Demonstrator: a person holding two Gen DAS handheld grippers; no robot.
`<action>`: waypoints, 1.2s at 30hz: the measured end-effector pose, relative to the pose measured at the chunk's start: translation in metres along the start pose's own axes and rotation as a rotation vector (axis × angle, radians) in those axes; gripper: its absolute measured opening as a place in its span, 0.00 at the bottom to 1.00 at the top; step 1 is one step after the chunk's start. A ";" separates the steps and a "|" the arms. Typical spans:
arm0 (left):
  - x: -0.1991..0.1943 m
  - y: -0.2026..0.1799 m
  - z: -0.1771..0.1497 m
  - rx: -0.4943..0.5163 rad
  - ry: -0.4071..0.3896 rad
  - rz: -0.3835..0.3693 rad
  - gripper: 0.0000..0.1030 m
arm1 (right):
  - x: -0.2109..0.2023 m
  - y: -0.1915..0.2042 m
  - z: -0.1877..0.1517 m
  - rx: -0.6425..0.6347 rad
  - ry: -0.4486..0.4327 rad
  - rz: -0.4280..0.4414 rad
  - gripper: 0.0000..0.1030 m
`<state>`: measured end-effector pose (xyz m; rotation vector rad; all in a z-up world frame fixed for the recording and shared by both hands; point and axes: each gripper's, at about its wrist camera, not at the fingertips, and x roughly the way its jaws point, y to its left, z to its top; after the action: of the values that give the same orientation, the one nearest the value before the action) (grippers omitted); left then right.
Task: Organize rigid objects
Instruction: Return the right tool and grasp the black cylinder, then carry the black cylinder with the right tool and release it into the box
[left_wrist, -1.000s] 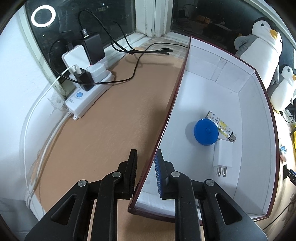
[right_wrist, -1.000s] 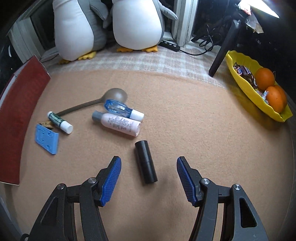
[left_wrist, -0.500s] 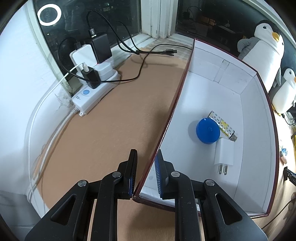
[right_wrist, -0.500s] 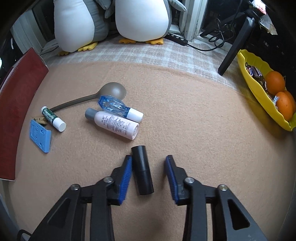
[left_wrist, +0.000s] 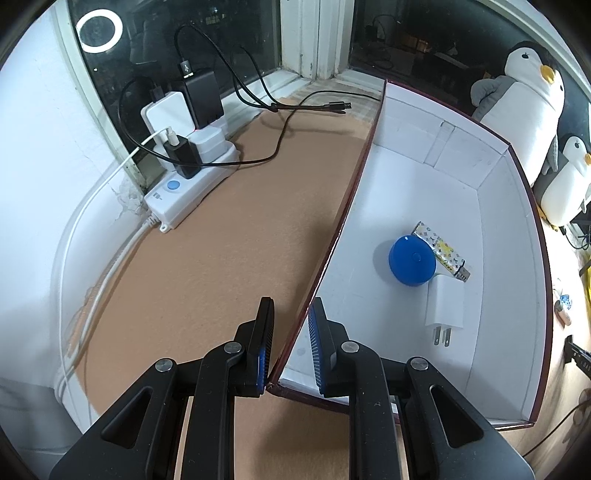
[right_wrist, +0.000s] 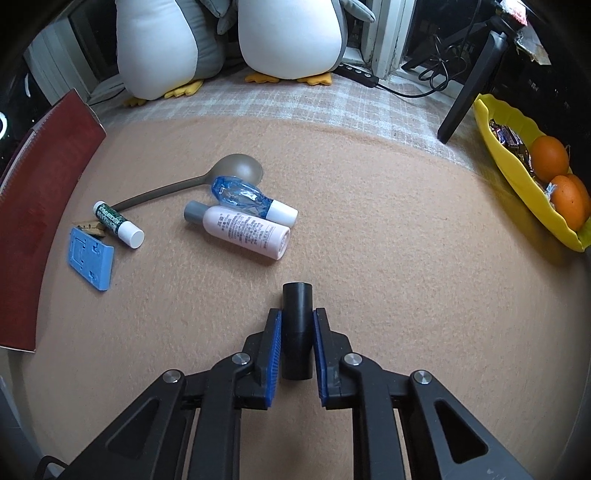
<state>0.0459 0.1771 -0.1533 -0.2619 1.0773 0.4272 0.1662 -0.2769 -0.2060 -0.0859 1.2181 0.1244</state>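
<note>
Closing of our right tongs (right_wrist: 297, 345) just happened: they now pinch the short black plastic cylinder (right_wrist: 297, 325), lying on the worktop (right_wrist: 388, 258) at six o'clock of the bottles, ready for lifting. Left tongs (left_wrist: 291, 350) pinch the white cardboard box (left_wrist: 402, 177) wall.

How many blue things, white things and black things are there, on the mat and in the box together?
Blue: 3 (round case, flat plastic piece, clear bottle)
White: 2 (charger plug, lotion bottle)
Black: 1 (tube, clamped in the right gripper)
Total: 6
</note>
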 end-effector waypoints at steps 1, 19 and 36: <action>-0.001 0.000 0.000 0.001 -0.001 -0.001 0.17 | -0.001 0.001 -0.001 0.000 0.001 0.001 0.14; 0.003 0.000 0.004 0.003 -0.008 -0.033 0.17 | -0.073 0.084 0.007 -0.148 -0.123 0.108 0.14; 0.010 0.003 0.009 0.005 -0.007 -0.060 0.17 | -0.124 0.242 0.007 -0.460 -0.198 0.286 0.14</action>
<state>0.0560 0.1854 -0.1576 -0.2876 1.0605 0.3718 0.0963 -0.0426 -0.0873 -0.2932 0.9797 0.6484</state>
